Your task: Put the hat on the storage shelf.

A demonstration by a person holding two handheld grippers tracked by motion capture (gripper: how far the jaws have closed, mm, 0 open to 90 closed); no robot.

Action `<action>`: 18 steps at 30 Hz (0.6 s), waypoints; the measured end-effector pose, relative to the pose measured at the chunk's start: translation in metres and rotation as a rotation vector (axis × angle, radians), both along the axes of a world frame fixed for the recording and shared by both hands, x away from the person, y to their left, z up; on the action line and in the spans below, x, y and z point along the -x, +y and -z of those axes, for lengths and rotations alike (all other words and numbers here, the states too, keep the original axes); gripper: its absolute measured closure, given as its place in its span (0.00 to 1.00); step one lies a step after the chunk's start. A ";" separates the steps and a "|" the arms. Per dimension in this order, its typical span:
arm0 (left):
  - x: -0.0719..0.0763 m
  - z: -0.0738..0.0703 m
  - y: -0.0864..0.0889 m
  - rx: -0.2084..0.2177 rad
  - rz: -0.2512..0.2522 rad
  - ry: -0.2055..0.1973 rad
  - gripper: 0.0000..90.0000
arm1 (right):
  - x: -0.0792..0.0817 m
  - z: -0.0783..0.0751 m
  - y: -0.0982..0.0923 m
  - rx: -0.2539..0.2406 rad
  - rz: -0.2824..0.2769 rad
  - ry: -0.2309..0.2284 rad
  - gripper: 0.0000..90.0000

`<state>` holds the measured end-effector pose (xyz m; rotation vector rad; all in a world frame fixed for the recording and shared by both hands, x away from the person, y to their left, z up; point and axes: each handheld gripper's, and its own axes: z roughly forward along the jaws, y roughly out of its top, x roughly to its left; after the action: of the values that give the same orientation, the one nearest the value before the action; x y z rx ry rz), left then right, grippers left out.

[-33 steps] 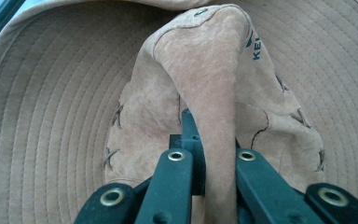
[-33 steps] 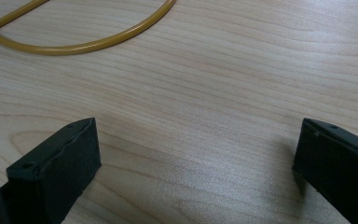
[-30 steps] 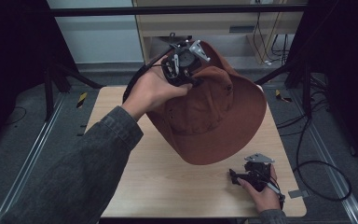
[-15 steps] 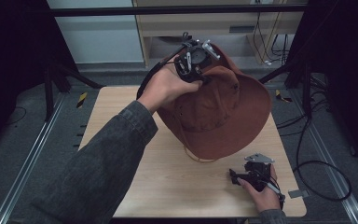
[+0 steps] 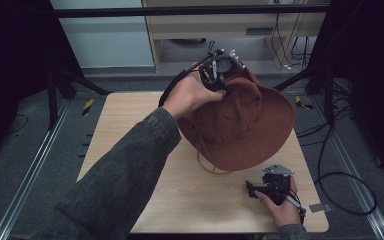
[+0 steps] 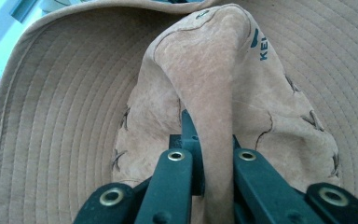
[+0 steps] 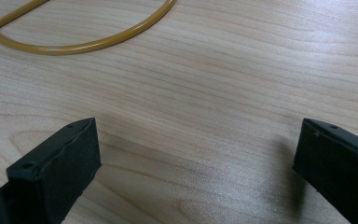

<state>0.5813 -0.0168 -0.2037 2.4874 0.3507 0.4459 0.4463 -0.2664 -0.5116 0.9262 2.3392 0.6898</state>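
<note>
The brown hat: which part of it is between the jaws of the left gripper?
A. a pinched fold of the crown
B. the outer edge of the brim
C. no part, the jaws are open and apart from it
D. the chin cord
A: in the left gripper view the left gripper is shut on a raised fold of the crown of the brown hat, with the stitched brim spread behind it.

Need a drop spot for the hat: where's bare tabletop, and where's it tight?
Bare wood: the table's left half, from the far-left corner to the sleeve, and the near strip between sleeve and right tongs. Crowded: the far-right side under the hat, pinched in the left tongs, with its cord looping toward the right tongs.
</note>
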 end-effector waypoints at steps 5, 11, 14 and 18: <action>0.000 0.008 -0.002 0.002 -0.003 0.006 0.91 | 0.000 0.000 0.000 0.000 -0.002 -0.006 0.01; -0.002 0.010 0.002 0.032 -0.014 0.001 0.85 | 0.000 0.000 0.000 0.001 -0.002 -0.006 0.01; -0.001 0.010 0.005 0.043 -0.016 -0.011 0.81 | 0.000 0.000 0.000 0.001 -0.002 -0.006 0.01; 0.002 0.010 0.008 0.061 -0.023 -0.032 0.72 | 0.000 0.000 0.000 0.001 -0.002 -0.006 0.01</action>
<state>0.5790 -0.0084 -0.2135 2.4166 0.3748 0.4772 0.4466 -0.2666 -0.5116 0.9205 2.3355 0.6914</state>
